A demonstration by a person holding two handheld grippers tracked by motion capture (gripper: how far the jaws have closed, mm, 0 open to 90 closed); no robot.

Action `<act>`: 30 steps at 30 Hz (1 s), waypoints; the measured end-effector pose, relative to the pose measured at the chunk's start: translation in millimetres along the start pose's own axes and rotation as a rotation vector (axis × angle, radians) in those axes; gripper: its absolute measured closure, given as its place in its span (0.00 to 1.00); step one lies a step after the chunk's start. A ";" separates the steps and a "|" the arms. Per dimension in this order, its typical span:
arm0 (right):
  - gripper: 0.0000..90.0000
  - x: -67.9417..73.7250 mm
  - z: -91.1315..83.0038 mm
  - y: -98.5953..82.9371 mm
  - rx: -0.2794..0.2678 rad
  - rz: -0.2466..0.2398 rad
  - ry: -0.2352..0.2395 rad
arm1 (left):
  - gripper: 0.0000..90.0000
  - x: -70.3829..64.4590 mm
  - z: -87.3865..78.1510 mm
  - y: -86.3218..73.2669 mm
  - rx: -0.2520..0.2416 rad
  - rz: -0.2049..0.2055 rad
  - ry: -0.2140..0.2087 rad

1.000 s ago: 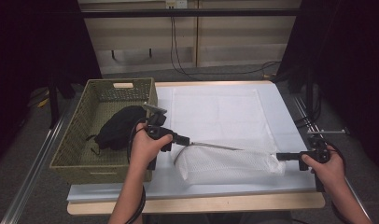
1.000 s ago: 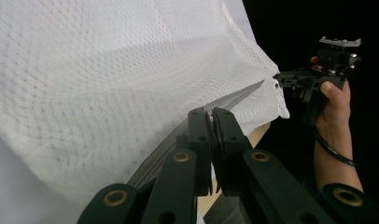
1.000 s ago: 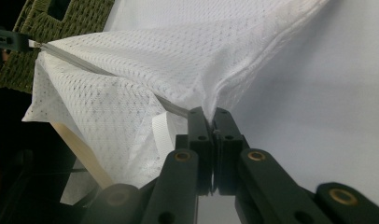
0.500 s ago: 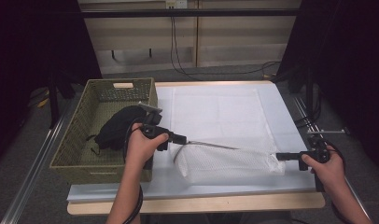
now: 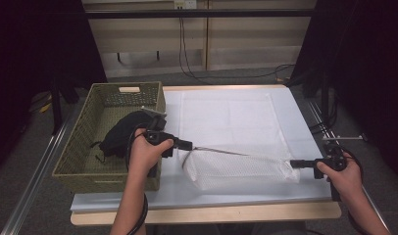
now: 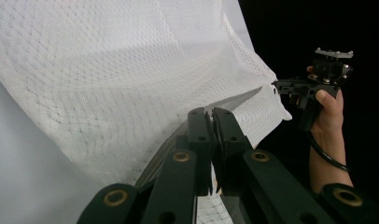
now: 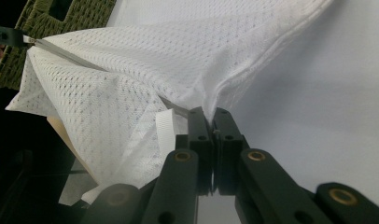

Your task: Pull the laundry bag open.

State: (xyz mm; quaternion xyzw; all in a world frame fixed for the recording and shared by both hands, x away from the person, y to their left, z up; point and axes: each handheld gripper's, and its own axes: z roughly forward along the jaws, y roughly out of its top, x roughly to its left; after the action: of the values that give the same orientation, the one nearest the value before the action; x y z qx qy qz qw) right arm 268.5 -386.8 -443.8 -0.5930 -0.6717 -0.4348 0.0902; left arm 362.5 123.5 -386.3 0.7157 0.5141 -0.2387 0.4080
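The left tool [image 5: 187, 145] is clenched on one end of a white mesh bag [image 5: 238, 169]; in the left gripper view its black jaws press together on the bag's taut edge [image 6: 211, 122]. The right tool [image 5: 296, 163] is clenched on the opposite end, and in the right gripper view its jaws pinch a folded seam of the mesh [image 7: 211, 119], beside a short white ribbed strap [image 7: 163, 128].

The bag is a fine, open-weave netting with a dotted, honeycomb-like texture. It hangs between the two tools above the front part of the tabletop [image 5: 295, 125], its upper edge pulled into a straight line and the rest sagging in a soft, pouch-like shape. A smooth white sheet covers the tabletop, with a larger flat white cloth [image 5: 231, 117] lying behind the bag.

The left hand [image 5: 145, 154] wraps the tool's handle just beside the basket, forearm coming up from the bottom edge. The right hand [image 5: 341, 176] holds its tool near the tabletop's right edge, pointing left.

A woven olive-green basket [image 5: 84, 142] stands at the left of the tabletop with a dark crumpled fabric [image 5: 123, 134] inside.
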 end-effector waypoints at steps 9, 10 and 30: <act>0.99 -0.4 0.0 0.3 0.000 0.005 0.009 | 0.96 1.0 -0.9 0.1 0.017 0.001 -0.003; 0.99 -0.7 -0.1 0.2 -0.003 0.009 0.012 | 0.96 0.3 -0.6 0.1 0.014 -0.004 0.001; 0.99 -1.3 -0.5 0.5 -0.009 0.009 0.004 | 0.97 0.9 -4.3 -0.5 0.016 -0.002 0.006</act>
State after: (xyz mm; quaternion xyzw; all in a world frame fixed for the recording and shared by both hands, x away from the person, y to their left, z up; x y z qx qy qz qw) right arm 269.2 -388.2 -444.1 -0.5957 -0.6667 -0.4386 0.0910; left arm 362.1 127.7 -384.7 0.7190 0.5143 -0.2412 0.4004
